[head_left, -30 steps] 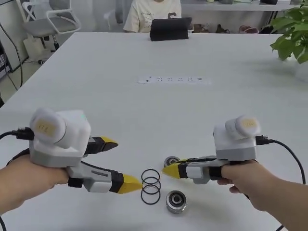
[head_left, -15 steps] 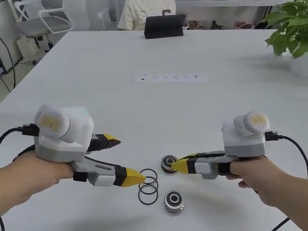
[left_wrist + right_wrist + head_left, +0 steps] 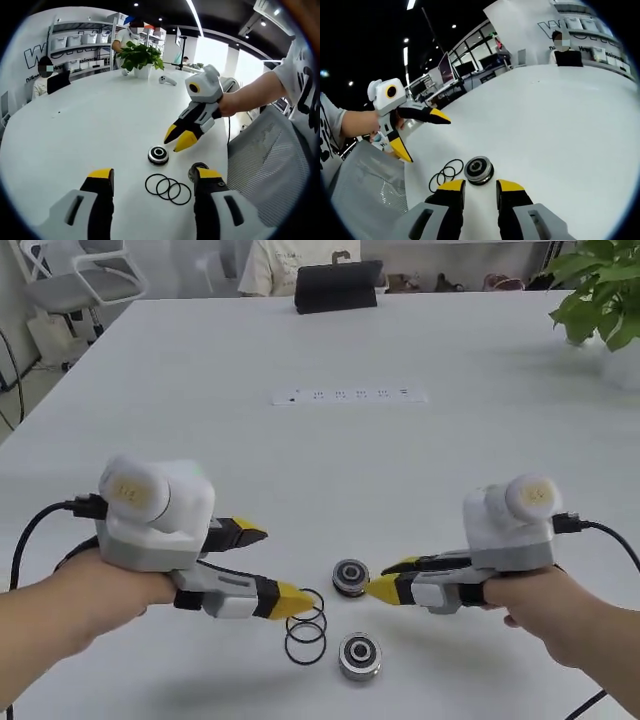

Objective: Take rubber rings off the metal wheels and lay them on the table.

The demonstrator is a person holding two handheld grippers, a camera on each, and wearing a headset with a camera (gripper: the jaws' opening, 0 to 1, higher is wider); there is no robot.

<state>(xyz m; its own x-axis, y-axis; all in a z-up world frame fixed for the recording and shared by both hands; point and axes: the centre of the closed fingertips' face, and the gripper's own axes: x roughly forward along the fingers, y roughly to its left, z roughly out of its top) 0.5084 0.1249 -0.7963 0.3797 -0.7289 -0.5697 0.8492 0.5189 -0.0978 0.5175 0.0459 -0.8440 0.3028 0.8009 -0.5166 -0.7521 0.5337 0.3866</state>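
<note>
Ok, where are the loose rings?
Head view, low centre: the rings lie on the table beside the left tongs, just left of the near wheel.

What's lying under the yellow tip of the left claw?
Three black rubber rings lie flat on the table, overlapping in a row. In the head view, the left gripper hides part of one ring.

Smooth matt white table [image 3: 400,470]; thin black rubber rings [image 3: 305,625]; shiny metal wheels [image 3: 360,656]; smooth plastic left gripper [image 3: 285,567] and right gripper [image 3: 380,578].
</note>
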